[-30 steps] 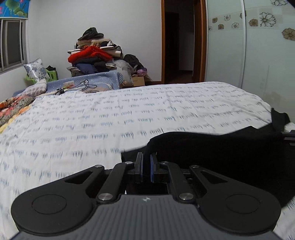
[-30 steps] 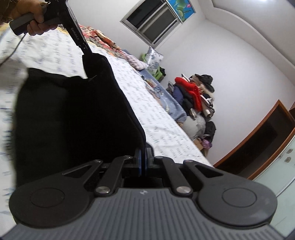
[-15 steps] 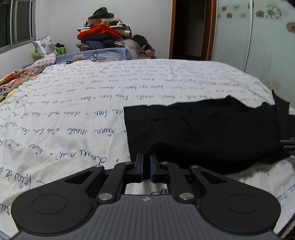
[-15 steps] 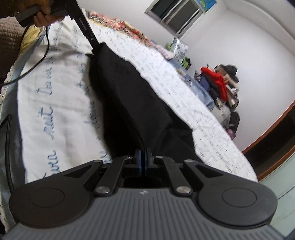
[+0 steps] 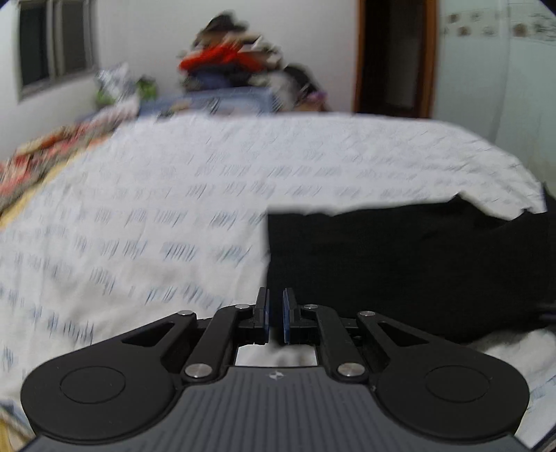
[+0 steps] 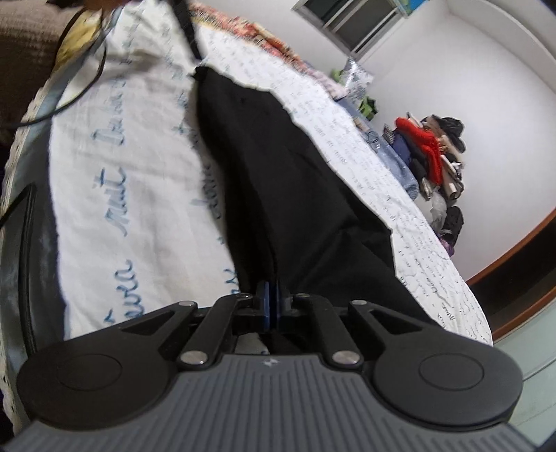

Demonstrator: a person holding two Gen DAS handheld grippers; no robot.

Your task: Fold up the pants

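The black pants (image 5: 410, 264) lie folded flat on the white bedspread with blue writing (image 5: 173, 194). In the left wrist view my left gripper (image 5: 275, 314) has a small gap between its blue pads and nothing in it; it sits just left of the pants' near corner. In the right wrist view the pants (image 6: 288, 180) stretch away as a long dark strip. My right gripper (image 6: 272, 306) is shut on the pants' near end. The left tool's stem (image 6: 186, 31) shows at the pants' far corner.
A heap of clothes (image 5: 226, 66) is piled beyond the bed's far end, next to an open doorway (image 5: 392, 55). A patterned blanket (image 5: 38, 163) lies along the bed's left side. A black cable (image 6: 80, 83) hangs over the bed's near edge.
My left gripper has let go of the pants' corner, opened slightly and drawn back to the left. The pants have been lowered onto the bed. My right gripper still holds its end.
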